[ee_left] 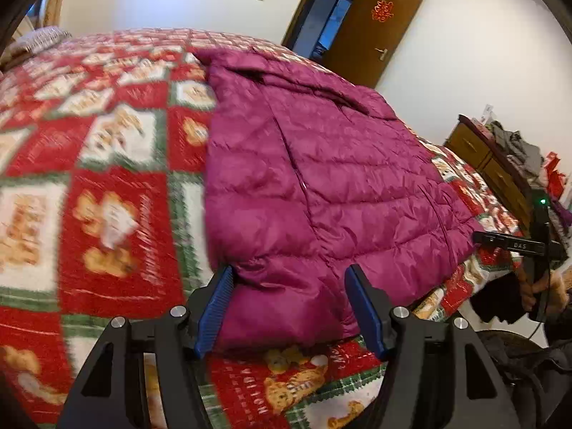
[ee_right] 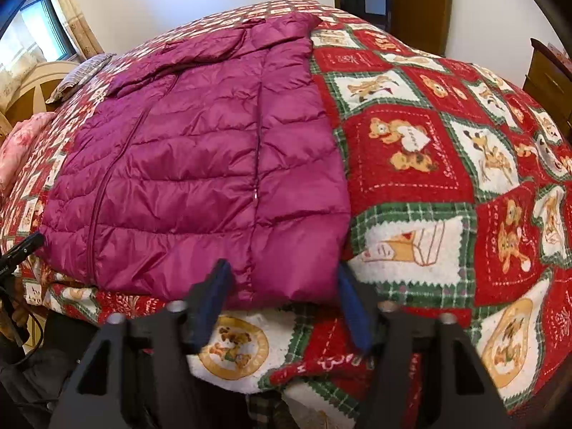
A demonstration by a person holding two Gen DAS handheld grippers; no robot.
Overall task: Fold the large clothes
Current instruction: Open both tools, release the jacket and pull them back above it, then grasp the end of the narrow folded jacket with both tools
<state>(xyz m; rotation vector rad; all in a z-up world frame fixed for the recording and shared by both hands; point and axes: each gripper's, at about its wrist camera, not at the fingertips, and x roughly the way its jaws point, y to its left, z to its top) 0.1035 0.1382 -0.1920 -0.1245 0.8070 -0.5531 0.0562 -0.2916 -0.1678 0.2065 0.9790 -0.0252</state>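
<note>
A magenta quilted down jacket [ee_right: 200, 164] lay spread flat on a bed, over a red, green and white patchwork blanket [ee_right: 422, 164] printed with teddy bears. Its hem sat at the near edge of the bed, toward 6 o'clock, and its collar pointed away toward 12 o'clock.

In the left wrist view, the left gripper [ee_left: 291, 304] had its blue-padded jaws apart, straddling the hem corner of the jacket [ee_left: 321, 186] at 6 o'clock; the fabric bulged between the pads, which did not visibly press it. At 3 o'clock the other gripper and a hand [ee_left: 532, 286] showed at the frame edge.

In the right wrist view, the right gripper [ee_right: 282, 296] straddled the opposite hem corner, jaws apart, pads blurred and beside the cloth.

A brown door [ee_left: 371, 32] stood open at 1 o'clock.
</note>
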